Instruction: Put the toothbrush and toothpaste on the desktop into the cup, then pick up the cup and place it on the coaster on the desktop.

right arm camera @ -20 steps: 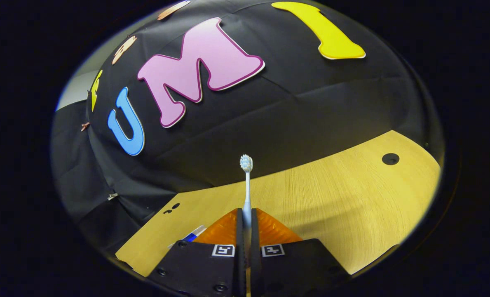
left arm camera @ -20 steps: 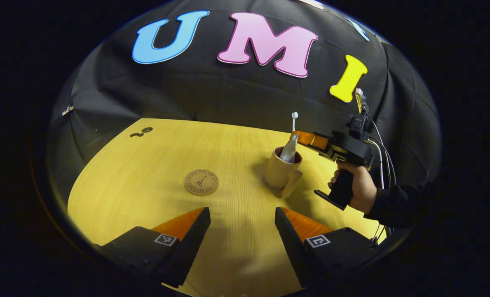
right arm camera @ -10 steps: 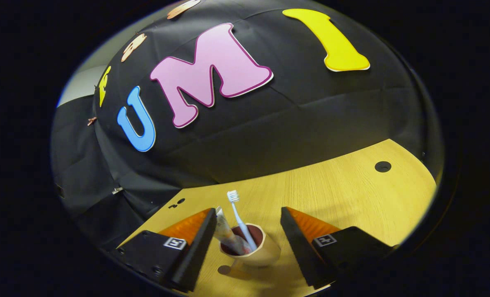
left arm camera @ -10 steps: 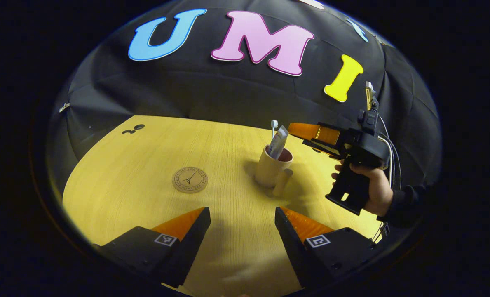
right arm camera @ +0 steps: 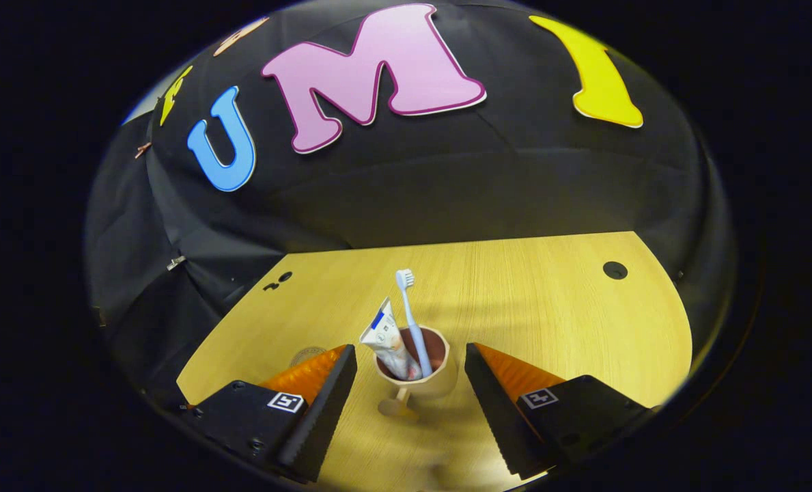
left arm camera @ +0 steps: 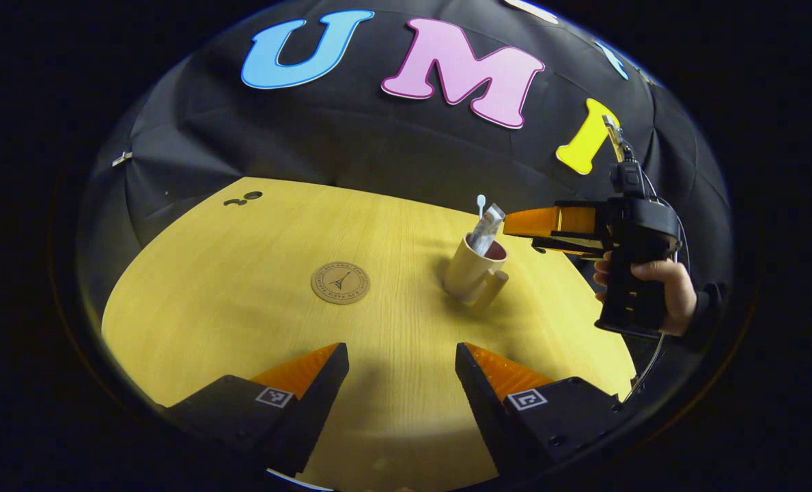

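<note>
A beige cup [left arm camera: 472, 273] [right arm camera: 427, 379] stands upright on the wooden desktop [left arm camera: 392, 225], its handle toward the near side. Inside it lean the toothpaste tube [left arm camera: 486, 227] [right arm camera: 389, 339] and the pale toothbrush [left arm camera: 480, 203] [right arm camera: 409, 307], bristles up. The round coaster [left arm camera: 340, 282] lies flat to the cup's left; a sliver of that coaster [right arm camera: 308, 354] peeks over my right gripper's left finger. My right gripper [right arm camera: 410, 379] is open above and behind the cup, the cup showing between its spread fingers without contact. In the left gripper view that right gripper [left arm camera: 530, 229] hovers at the cup's right. My left gripper [left arm camera: 401, 369] is open over bare desktop.
A hand [left arm camera: 655, 287] holds the right gripper's grip at the right edge. Cable holes [left arm camera: 242, 199] [right arm camera: 614, 270] mark the desktop's far corners. Black cloth walls close in behind the desktop.
My right gripper opened and let go of the toothbrush, which now stands in the cup beside the toothpaste. It then drew back to the right and levelled out. The left gripper stayed open.
</note>
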`<state>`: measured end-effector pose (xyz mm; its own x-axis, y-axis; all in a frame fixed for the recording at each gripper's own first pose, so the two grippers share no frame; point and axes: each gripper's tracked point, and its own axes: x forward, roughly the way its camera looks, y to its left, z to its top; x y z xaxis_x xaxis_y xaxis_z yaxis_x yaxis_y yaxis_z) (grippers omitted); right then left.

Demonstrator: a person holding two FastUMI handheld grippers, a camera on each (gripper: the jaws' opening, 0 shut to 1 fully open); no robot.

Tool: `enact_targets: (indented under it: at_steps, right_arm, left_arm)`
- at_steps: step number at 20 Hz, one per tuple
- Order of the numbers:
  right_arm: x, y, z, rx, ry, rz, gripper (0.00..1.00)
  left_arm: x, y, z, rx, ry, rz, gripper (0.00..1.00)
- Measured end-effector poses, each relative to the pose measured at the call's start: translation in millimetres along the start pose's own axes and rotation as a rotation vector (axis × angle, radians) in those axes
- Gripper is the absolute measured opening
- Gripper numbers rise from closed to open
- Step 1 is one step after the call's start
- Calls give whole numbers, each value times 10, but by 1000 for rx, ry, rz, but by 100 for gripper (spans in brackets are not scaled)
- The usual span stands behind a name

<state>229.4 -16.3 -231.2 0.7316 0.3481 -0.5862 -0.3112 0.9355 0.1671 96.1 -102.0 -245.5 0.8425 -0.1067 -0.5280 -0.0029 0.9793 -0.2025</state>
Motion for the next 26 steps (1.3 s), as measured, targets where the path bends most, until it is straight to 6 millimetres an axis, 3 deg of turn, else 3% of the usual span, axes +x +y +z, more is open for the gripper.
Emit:
enact_targets:
  at_steps: [5,12,20,26]
  right_arm:
    - [11,0,-159,-28,127,-59,98]
    - [189,-144,-716,14,392,-194,98]
    - [397,-119,-970,81,526,-255,97]
    - [529,-140,-1089,60,580,-288,97]
  left_arm:
    - [-59,184,-40,-6,-6,2,98]
    - [-212,535,-208,-80,22,41,98]
    - [-317,821,-254,-139,42,77,98]
    - [-359,820,-263,-161,53,58,98]
